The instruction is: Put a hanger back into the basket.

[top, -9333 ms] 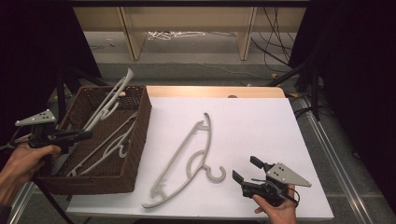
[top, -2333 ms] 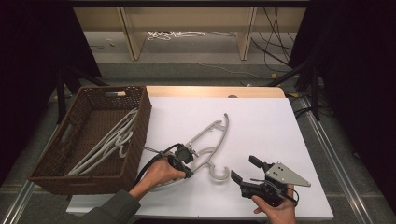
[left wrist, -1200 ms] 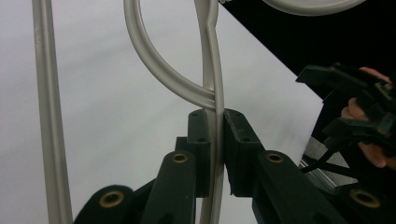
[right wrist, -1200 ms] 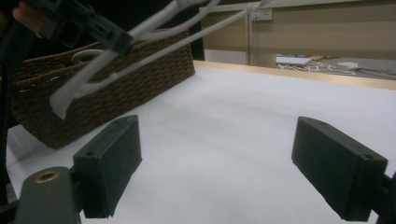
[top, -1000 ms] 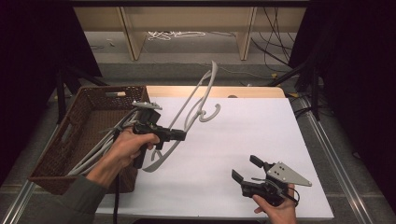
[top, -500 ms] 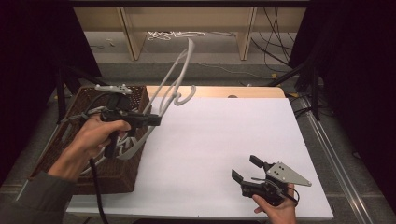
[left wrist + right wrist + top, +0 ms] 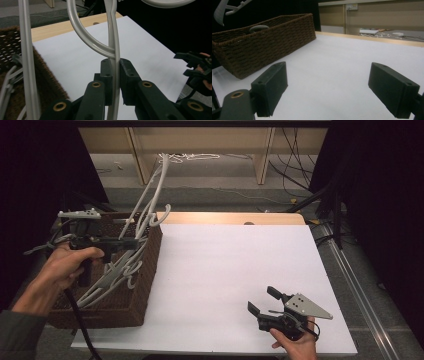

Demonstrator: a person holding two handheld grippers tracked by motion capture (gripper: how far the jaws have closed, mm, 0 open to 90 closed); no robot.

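A pale grey plastic hanger (image 7: 159, 180) stands tilted above the brown wicker basket (image 7: 142, 285) at the table's left. My left gripper (image 7: 132, 242) is shut on its stem, and the hook curves just above the jaws. In the left gripper view, both jaws of the left gripper (image 7: 115, 68) press on the hanger (image 7: 113, 47). Other grey hangers (image 7: 107, 280) lie inside the basket. My right gripper (image 7: 262, 300) rests open near the table's front right with nothing between its fingers. The right gripper view looks past the right gripper (image 7: 334, 87) to the basket (image 7: 262, 47).
A white sheet (image 7: 235, 265) covers the table, with a wooden strip (image 7: 230, 218) along its far edge. Behind it are wooden shelf legs and cables on the floor (image 7: 190, 157). Dark curtains stand on both sides.
The left gripper took the hanger off the white sheet, lifted it and carried it left over the basket. The right gripper has stayed open in place.
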